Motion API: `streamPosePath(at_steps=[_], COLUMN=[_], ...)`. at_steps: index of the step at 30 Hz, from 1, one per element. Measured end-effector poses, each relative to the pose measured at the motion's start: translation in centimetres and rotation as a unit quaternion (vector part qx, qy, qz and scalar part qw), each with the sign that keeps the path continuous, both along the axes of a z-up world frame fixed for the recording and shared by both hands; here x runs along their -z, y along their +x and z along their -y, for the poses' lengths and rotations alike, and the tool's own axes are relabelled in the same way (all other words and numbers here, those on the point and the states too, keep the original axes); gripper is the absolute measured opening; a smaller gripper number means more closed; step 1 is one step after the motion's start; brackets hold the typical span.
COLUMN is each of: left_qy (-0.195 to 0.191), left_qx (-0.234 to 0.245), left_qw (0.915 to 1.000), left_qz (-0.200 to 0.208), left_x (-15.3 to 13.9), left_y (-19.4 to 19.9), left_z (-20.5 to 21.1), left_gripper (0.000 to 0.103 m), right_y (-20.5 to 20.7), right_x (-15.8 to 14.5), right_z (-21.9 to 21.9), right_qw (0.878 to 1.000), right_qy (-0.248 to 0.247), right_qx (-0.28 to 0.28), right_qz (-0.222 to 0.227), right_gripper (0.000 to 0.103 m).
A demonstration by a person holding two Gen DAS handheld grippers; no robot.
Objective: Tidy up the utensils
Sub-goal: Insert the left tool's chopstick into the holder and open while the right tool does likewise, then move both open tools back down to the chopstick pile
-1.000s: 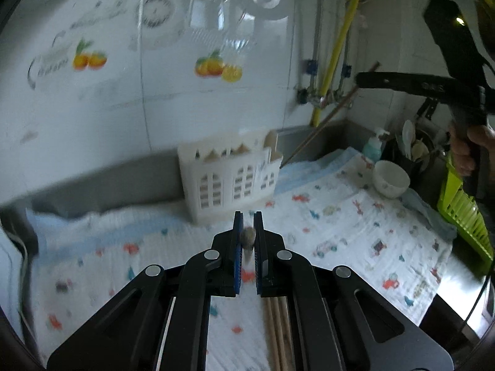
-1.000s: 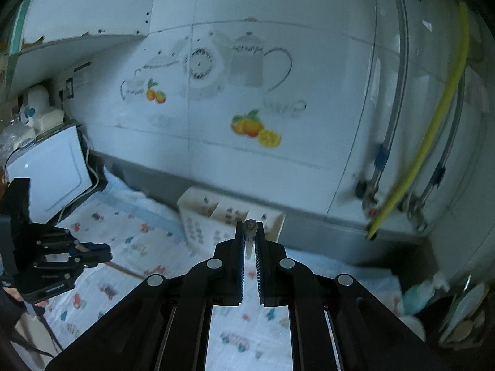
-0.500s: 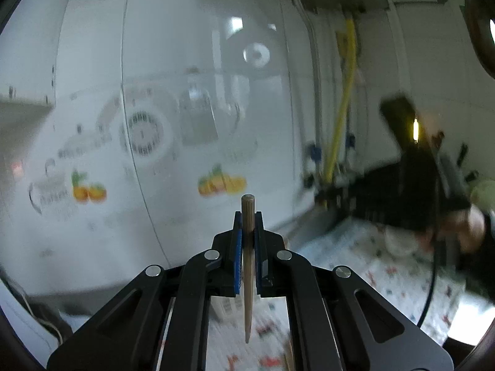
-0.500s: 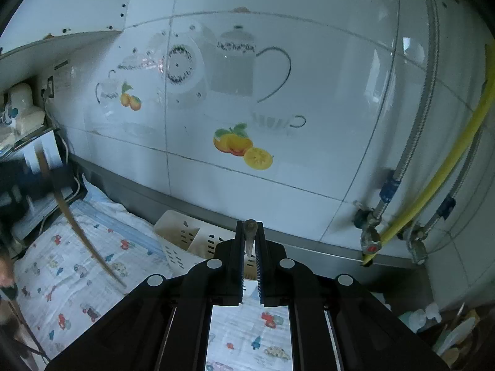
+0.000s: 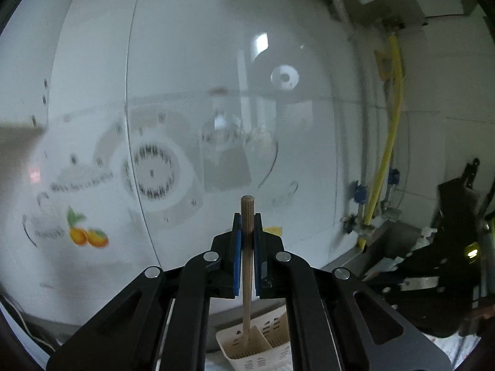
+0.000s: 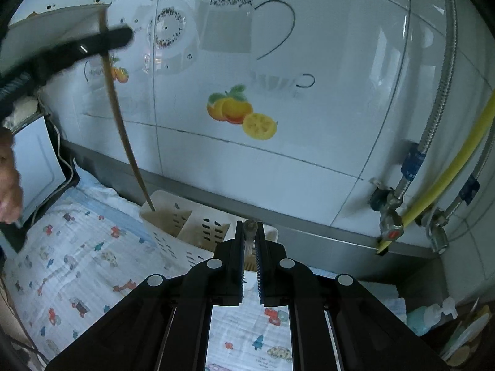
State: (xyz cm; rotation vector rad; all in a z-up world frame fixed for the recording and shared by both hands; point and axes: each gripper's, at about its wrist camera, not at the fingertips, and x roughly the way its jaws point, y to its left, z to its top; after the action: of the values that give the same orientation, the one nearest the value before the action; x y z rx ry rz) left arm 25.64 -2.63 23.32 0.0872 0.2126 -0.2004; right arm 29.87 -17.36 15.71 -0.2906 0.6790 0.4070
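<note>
left gripper [image 5: 247, 232] clamps a wooden stick [image 5: 247, 266] upright, its lower tip inside the white caddy [image 5: 244, 347]. right gripper [image 6: 249, 238] is clamped on a small metal handle [image 6: 249, 235], near the caddy's rim.

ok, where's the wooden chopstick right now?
Clamped upright in the left tongs: the wooden chopstick has its lower tip in the left end compartment of the white utensil caddy, against the tiled wall in the right wrist view.
</note>
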Motion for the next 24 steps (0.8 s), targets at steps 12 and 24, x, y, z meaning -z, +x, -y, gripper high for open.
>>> streamPosePath(at_steps=[12, 24], left_qy=[-0.021, -0.028], left_qx=[0.006, 0.015], left_qw=[0.9976, 0.9975], left_qz=[-0.066, -0.064], left_x=[5.1, 3.8], left_y=[2.6, -6.6], left_z=[-1.2, -2.8], left_gripper=[0.01, 0.017], right_y=[-0.6, -10.2], right_x=[0.3, -2.7], right_z=[-0.1, 0.6], right_qw=[1.0, 0.998], right_qy=[0.004, 0.028], right_qx=[0.001, -0.034], right_qz=[0.008, 0.041], right_gripper=[0.027, 0.032])
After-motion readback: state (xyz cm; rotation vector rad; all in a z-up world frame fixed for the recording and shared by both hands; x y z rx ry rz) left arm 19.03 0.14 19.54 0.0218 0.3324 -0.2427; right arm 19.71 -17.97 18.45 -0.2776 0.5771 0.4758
